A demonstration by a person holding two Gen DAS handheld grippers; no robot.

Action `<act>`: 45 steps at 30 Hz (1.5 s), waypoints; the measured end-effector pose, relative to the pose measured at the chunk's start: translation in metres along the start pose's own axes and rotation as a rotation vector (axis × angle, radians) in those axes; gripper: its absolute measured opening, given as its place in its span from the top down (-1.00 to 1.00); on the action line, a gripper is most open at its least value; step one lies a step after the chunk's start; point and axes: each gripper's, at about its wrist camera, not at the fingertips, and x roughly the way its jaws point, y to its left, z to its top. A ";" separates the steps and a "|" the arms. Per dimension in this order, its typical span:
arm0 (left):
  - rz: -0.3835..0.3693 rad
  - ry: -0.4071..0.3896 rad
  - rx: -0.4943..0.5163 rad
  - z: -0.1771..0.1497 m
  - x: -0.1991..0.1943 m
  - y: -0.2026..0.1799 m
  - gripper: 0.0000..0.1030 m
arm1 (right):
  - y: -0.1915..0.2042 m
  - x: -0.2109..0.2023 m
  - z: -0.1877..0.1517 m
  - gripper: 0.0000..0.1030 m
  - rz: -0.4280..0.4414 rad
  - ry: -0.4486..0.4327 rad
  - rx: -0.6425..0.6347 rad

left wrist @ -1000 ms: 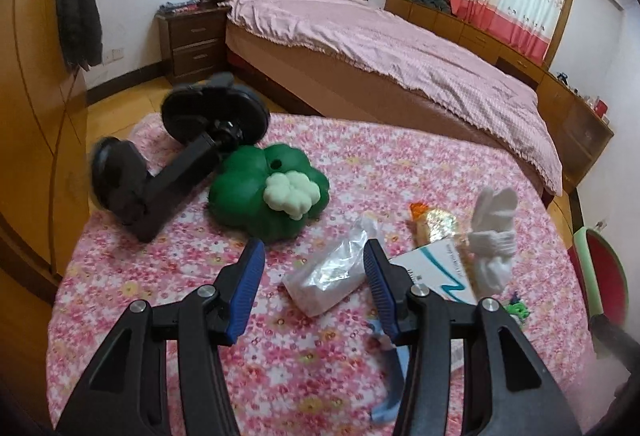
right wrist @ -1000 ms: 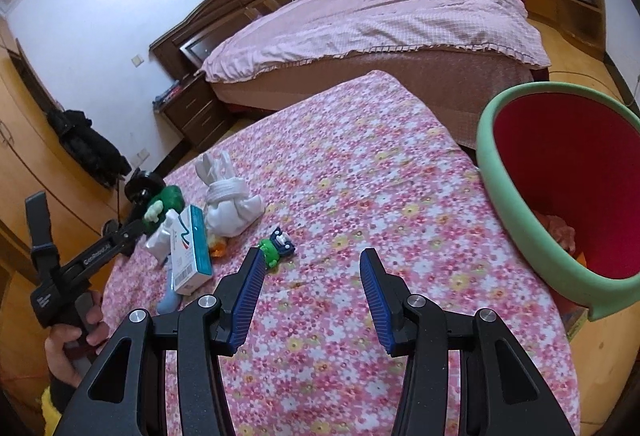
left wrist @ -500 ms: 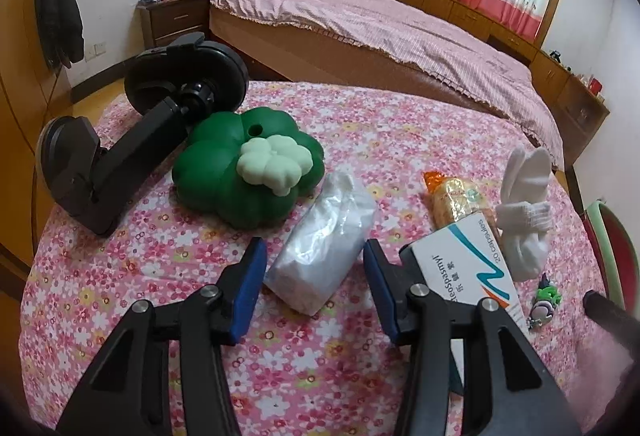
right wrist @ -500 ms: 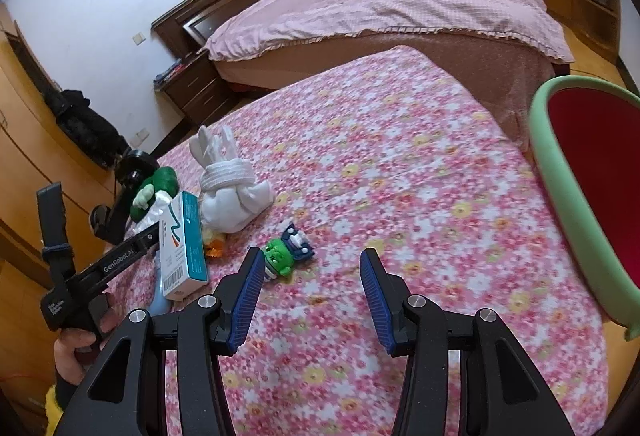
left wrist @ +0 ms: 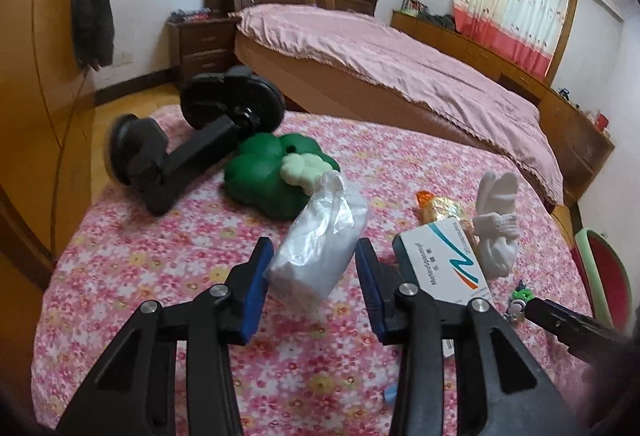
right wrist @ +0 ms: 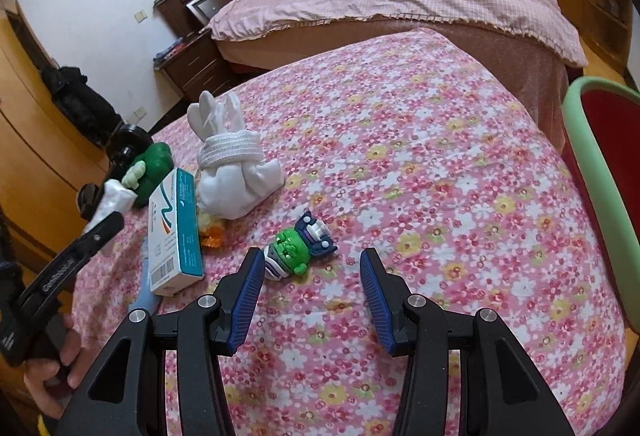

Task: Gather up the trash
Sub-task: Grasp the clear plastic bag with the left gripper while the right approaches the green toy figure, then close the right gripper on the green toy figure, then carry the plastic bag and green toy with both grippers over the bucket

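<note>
Closing in over the past second, with jaws just narrowing: left gripper (left wrist: 314, 256), now down around a clear plastic bag (left wrist: 320, 236) that lay further ahead of it a second ago. Blue pads (left wrist: 260, 276) apparently pressing on both sides of the bag, though the contact on the right side is hard to read through the crinkled film.

From left to right on the pink floral tablecloth (left wrist: 160, 276), seen from the left wrist: black clamp stand (left wrist: 192, 148) lying on its side; green clover-shaped cushion (left wrist: 264, 172) touching the stand and the bag's far end; the bag itself, near the front edge; orange-and-gold wrapper (left wrist: 440, 208) just behind a white-and-teal box (left wrist: 440, 260); white rolled cloth bundle (left wrist: 496, 232) beside the box; small green toy figure (left wrist: 520, 296); green-rimmed red bin (left wrist: 600, 276) off the table's right edge.

From the right wrist: left hand (right wrist: 48, 368) at the frame's left edge, wrapped around the left gripper's handle. Right gripper (right wrist: 310, 268) lower and nearer the table than a second before, fingers apart and holding nothing, the toy figure lying just ahead of the left fingertip. Bin rim at far right, well apart from the bag.
</note>
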 end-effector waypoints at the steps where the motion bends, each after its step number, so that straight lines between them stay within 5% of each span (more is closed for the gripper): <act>1: -0.001 -0.007 0.004 0.000 -0.001 0.000 0.17 | 0.003 0.001 0.000 0.01 -0.003 0.000 -0.008; 18: -0.079 -0.009 0.003 -0.008 -0.002 -0.001 0.17 | 0.028 0.019 -0.004 0.08 -0.124 -0.074 -0.086; 26: -0.089 -0.014 0.005 -0.009 -0.004 -0.002 0.17 | 0.019 0.014 -0.005 0.11 -0.080 -0.079 -0.040; 45: -0.101 -0.018 0.043 -0.015 -0.005 -0.017 0.17 | -0.018 -0.085 -0.048 0.12 -0.015 -0.160 0.086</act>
